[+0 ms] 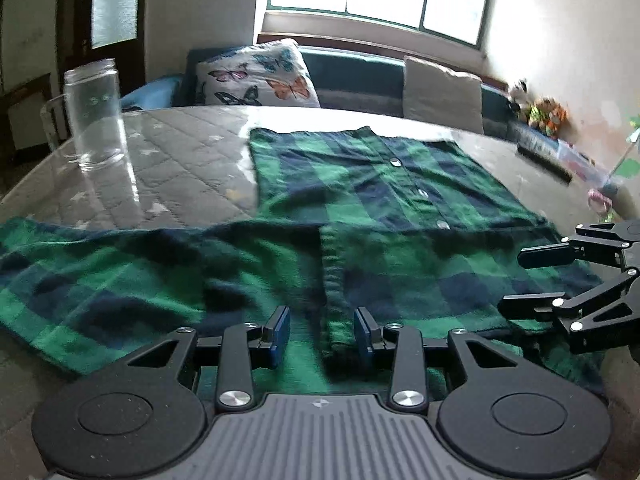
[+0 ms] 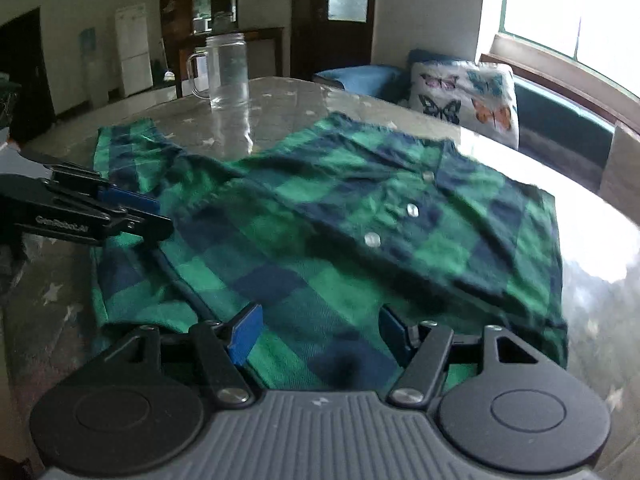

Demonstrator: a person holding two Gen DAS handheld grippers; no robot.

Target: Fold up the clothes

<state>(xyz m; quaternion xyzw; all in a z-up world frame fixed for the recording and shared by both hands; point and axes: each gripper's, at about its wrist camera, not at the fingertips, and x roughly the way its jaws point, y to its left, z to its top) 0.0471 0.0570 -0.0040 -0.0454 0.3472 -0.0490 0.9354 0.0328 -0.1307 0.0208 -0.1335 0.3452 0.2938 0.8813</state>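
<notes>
Two grippers hover, left gripper [image 1: 322, 330] fingers narrowly parted, right gripper [image 2: 316, 334] wide, both empty, over the green-and-navy checked flannel shirt [image 2: 320, 232] on the table [image 1: 180, 160]. Soft, limp cloth; pinching a hem edge looks best.

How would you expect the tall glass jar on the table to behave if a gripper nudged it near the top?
The glass jar is tall and narrow and looks empty, so a high nudge would probably tip it. The table looks glossy, so a low push might slide it instead. Being glass, it could break if it fell.
</notes>
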